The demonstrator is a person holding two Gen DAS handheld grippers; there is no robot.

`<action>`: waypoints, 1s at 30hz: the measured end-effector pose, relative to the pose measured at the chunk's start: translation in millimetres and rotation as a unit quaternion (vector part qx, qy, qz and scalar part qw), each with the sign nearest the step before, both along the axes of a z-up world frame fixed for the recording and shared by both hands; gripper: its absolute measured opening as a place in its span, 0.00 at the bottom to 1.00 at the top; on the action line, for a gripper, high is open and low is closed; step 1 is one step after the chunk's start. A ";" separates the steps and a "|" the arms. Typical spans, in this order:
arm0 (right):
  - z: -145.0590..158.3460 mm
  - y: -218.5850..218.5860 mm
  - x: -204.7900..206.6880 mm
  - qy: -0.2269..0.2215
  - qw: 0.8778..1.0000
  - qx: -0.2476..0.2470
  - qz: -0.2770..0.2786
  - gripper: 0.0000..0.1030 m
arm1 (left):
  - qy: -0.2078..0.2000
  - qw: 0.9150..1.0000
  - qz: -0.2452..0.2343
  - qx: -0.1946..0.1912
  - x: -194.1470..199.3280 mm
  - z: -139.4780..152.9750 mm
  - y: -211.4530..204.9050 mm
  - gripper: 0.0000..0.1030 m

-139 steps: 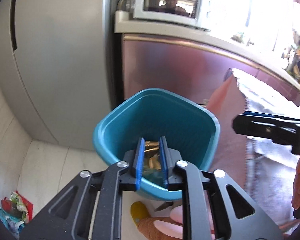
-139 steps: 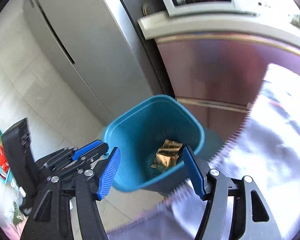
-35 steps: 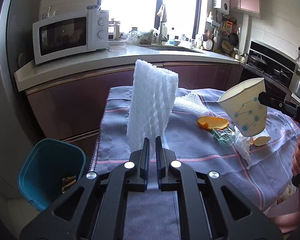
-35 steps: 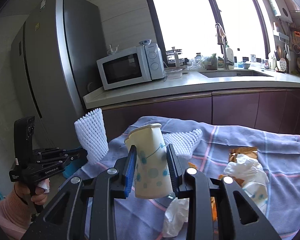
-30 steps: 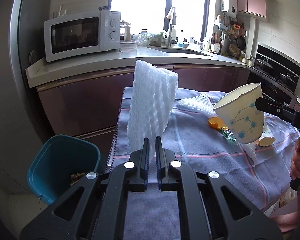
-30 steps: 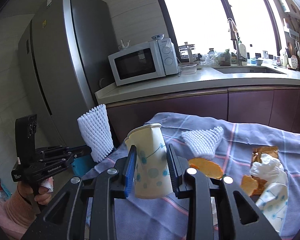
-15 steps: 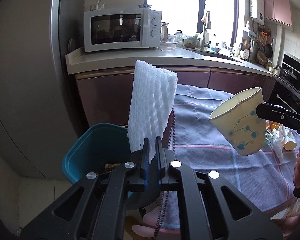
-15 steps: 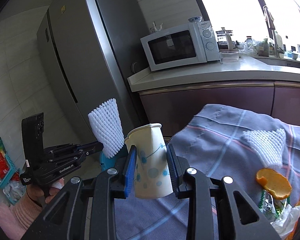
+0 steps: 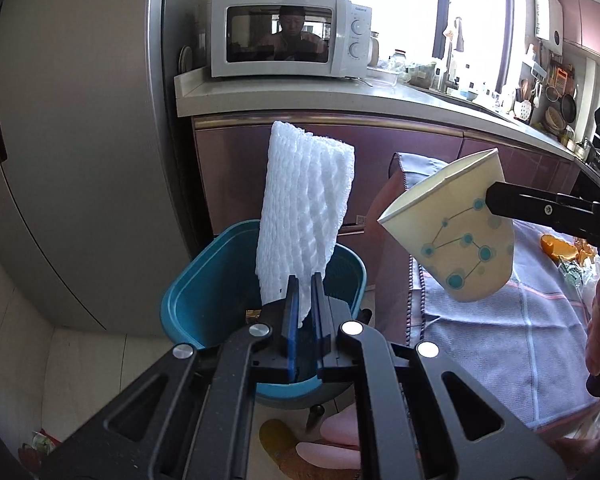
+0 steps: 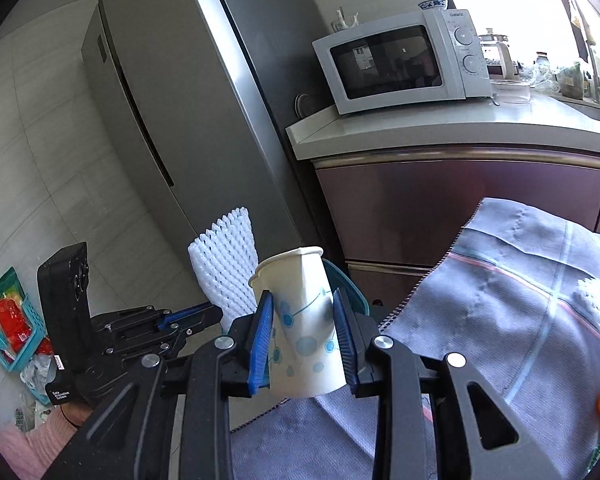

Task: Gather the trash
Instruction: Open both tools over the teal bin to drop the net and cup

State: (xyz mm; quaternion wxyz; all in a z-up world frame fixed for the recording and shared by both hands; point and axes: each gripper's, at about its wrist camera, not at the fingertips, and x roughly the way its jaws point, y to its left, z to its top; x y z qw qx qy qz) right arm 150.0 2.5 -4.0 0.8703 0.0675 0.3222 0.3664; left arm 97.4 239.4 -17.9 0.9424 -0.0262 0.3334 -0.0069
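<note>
My left gripper is shut on a white foam fruit net and holds it upright over the teal trash bin, which has a gold wrapper inside. My right gripper is shut on a white paper cup with blue dots, held upright beside the net. In the left wrist view the cup hangs tilted to the right of the bin, above the table edge. The bin's rim peeks out behind the cup.
A table under a grey-blue striped cloth stands to the right with orange peel and other scraps. A steel fridge stands left of the bin. A microwave sits on the counter behind. A teal basket lies on the floor.
Both grippers have swung left from the table toward the bin. The foam net is now over the bin's opening and the cup is nearer the bin.
</note>
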 end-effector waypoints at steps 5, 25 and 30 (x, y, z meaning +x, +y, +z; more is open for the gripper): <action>-10.0 20.3 14.4 0.020 1.000 -0.003 0.009 0.28 | 0.013 1.000 0.011 -0.003 7.3 -13.0 9.7 0.06; -56.1 88.2 68.3 0.086 0.994 -0.064 0.018 0.28 | 0.060 0.998 0.031 -0.011 37.6 -57.4 27.2 0.06; -66.4 102.2 70.6 0.100 0.991 -0.084 0.024 0.29 | 0.071 0.997 0.033 -0.014 46.9 -66.2 23.8 0.07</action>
